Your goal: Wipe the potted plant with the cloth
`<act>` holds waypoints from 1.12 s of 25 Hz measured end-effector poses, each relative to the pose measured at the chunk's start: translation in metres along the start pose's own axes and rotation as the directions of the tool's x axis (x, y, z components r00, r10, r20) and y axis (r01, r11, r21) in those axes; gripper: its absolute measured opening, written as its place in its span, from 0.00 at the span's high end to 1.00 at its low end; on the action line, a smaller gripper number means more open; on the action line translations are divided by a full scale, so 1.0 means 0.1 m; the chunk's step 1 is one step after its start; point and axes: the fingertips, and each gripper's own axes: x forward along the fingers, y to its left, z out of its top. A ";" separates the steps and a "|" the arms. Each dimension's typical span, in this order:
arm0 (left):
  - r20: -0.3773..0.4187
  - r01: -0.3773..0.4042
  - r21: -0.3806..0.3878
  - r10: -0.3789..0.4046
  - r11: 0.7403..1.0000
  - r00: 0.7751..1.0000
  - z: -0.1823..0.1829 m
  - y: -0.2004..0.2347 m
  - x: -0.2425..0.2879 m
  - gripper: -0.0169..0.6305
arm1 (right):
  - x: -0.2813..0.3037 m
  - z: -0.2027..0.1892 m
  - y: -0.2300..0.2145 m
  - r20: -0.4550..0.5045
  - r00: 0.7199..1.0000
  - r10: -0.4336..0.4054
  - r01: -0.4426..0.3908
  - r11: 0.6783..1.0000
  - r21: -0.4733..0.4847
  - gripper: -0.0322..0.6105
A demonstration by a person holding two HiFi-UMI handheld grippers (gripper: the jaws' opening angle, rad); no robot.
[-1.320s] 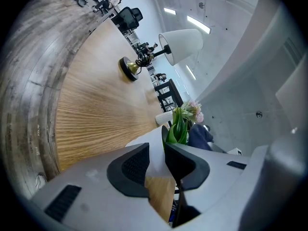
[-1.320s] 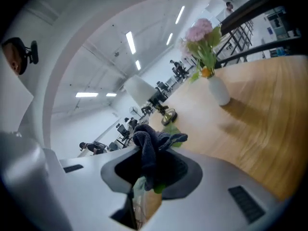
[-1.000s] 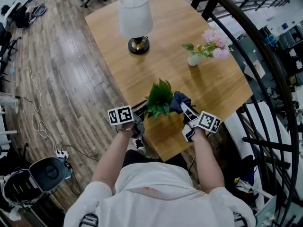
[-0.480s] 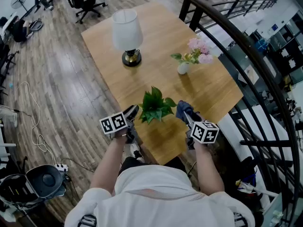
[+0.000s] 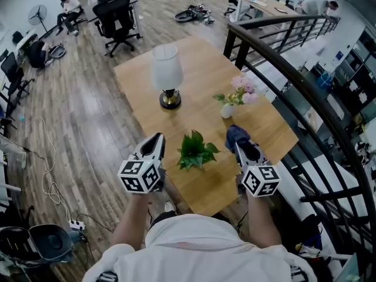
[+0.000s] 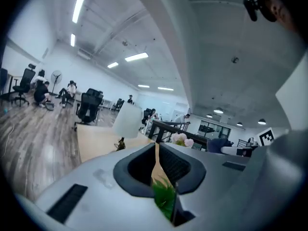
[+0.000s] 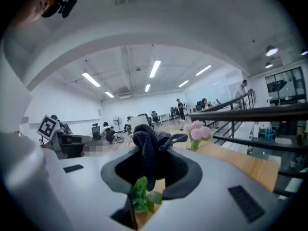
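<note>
Table (image 5: 200, 57): bare wood is left either side of the potted plant (image 5: 197, 151). Beyond, passage is narrowed by lamp (image 5: 166, 75) and flower vase (image 5: 228, 110); rightward, blocked by railing (image 5: 230, 43).

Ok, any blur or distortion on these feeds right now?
Head view: sharp, evenly lit, though the railing bows from the wide lens. Left gripper view: heavy fisheye, dark corners, plant a green blur. Right gripper view: same fisheye, cloth fairly crisp.

A lamp (image 5: 166, 75) with a white shade stands on the wooden table (image 5: 200, 57), with a small white vase of pink flowers (image 5: 228, 109) off to its right. A black railing (image 5: 294, 69) curves past the table's right side, and black office chairs (image 5: 120, 16) stand on the wood floor (image 5: 76, 116) beyond.
</note>
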 end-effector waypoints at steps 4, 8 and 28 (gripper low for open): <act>0.113 -0.003 0.198 -0.020 0.980 0.993 0.48 -0.38 -0.22 0.93 | -0.16 0.53 0.16 0.122 0.992 0.005 0.005 0.997 -0.076 0.73; 0.178 -0.001 0.262 -0.048 0.965 0.983 0.69 -0.57 -0.33 0.93 | -0.28 0.80 0.21 0.193 0.981 -0.016 0.042 0.990 -0.132 0.73; 0.167 0.008 0.219 -0.046 0.976 0.985 0.60 -0.57 -0.39 0.93 | -0.25 0.63 0.32 0.156 0.988 0.013 0.009 0.991 -0.135 0.73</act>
